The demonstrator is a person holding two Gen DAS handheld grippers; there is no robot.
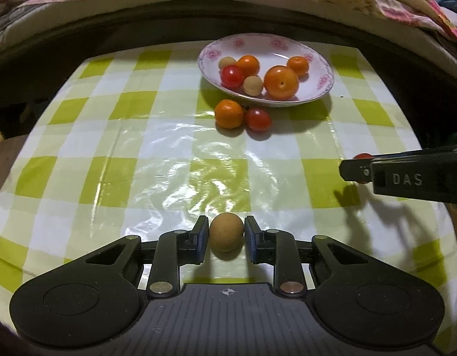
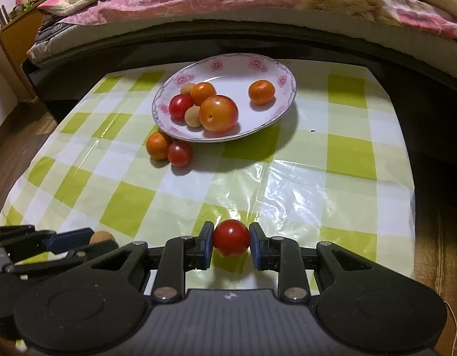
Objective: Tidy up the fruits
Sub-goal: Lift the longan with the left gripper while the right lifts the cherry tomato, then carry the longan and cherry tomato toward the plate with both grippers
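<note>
Gripped in left tongs (image 1: pixel 226 235), a longan (image 1: pixel 226 232); in right tongs (image 2: pixel 231 239), a cherry tomato (image 2: pixel 231 238); floral plate (image 1: pixel 323 87) straight ahead across worktop (image 1: pixel 139 163).

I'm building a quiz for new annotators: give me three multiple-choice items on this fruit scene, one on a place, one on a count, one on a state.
1. Where do the loose orange citrus fruit and loose cherry tomato lie?
A. inside the plate
B. on the checked tablecloth beside the plate
C. on the bed

2. How many fruits lie in the floral plate?
A. three
B. nine
C. six

3. What is the right gripper doing?
A. clamping a red cherry tomato
B. hanging open with nothing between its jaws
C. clamping a brown longan

Key: 1 B, both sit on the tablecloth at the plate's near rim; 2 C, six rounded fruits sit inside; 3 A, its pads press the held tomato.
</note>
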